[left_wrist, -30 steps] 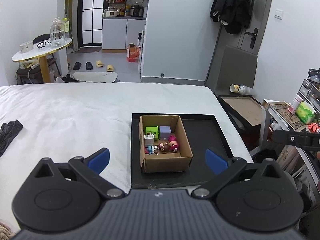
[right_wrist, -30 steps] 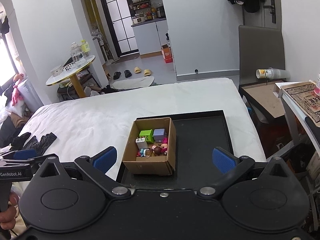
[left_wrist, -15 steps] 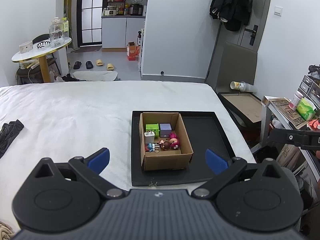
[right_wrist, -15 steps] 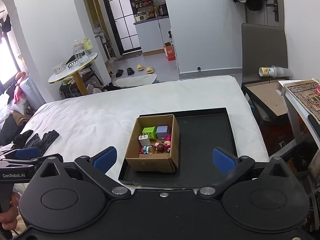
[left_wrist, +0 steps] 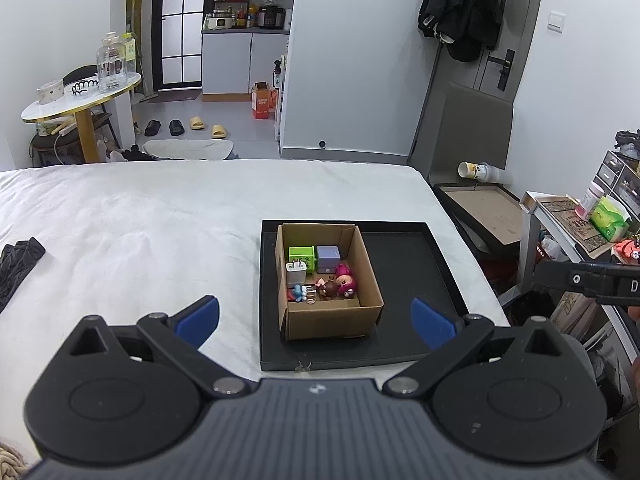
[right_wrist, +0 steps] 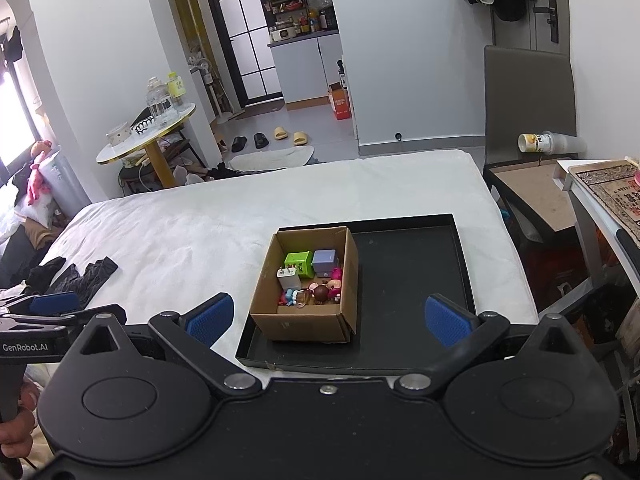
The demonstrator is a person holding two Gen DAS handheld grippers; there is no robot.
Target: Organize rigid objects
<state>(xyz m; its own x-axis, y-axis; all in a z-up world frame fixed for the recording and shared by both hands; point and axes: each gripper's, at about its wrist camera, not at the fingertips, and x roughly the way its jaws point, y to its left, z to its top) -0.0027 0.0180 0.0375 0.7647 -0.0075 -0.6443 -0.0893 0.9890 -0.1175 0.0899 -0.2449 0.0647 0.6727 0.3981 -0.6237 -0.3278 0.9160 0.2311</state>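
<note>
Small rigid items, a green block (left_wrist: 301, 255), white charger (left_wrist: 295, 273) and figurines (left_wrist: 335, 285), sit gathered in the cardboard box (left_wrist: 332, 322) on the black tray (left_wrist: 404, 256), while left gripper (left_wrist: 315, 315) and right gripper (right_wrist: 327, 318) hang clear above the bed (left_wrist: 140, 216), jaws spread and empty.

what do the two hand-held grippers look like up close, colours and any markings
Both are matte black plastic. The left hand-held gripper has a ribbed grey-black body, two round discs, silver pivot bolts and blue padded fingertips. The right hand-held gripper has a smooth black body with the same blue textured pads. White "GenRobot.AI" lettering marks the left one's side.
</note>
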